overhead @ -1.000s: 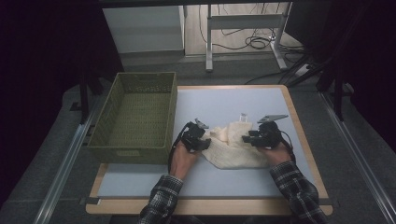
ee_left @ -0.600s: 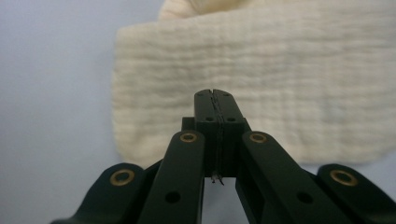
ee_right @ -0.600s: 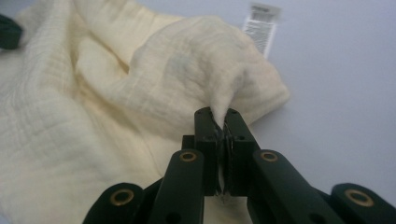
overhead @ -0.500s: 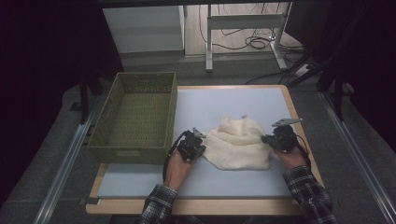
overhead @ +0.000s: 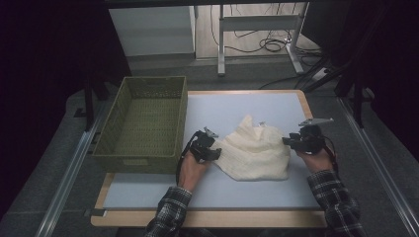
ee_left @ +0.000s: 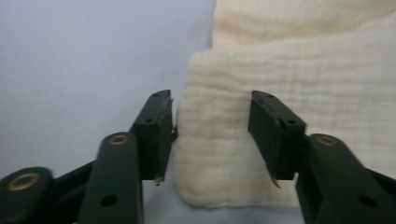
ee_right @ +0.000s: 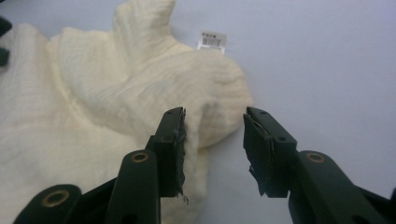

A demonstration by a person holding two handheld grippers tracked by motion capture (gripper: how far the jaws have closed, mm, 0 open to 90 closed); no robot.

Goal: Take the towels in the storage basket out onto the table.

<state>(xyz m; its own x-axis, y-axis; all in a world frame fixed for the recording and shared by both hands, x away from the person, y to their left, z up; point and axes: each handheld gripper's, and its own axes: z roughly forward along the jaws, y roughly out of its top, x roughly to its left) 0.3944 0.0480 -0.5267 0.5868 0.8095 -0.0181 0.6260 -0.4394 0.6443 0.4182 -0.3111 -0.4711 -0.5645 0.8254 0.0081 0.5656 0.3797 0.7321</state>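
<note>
A cream crinkled cloth [overhead: 254, 150] lies spread on the pale blue table top [overhead: 237, 106] between my two grippers. At the cloth's left edge is my left gripper [overhead: 213, 152]. In the left gripper view its jaws [ee_left: 212, 135] stand open around a folded edge of the cloth [ee_left: 299, 70] and have just been opening. My right gripper [overhead: 290, 141] is at the cloth's right edge. It [ee_right: 214, 149] is open too and has just been opening, with a corner of the cloth [ee_right: 116, 107] lying loose between the jaws. A small white tag [ee_right: 212, 41] sticks out at the cloth's far edge.
An empty green woven basket [overhead: 143, 160] stands at the table's left, close beside my left hand. The table's wooden rim [overhead: 207, 217] runs along the front. Beyond the table are a metal frame's legs [overhead: 257, 22] and cables [overhead: 269, 47] on the floor.
The cloth was bunched between the two grippers held close together. The right hand moved right and the cloth now lies spread wider. Both grippers closed and then opened, letting go of it.
</note>
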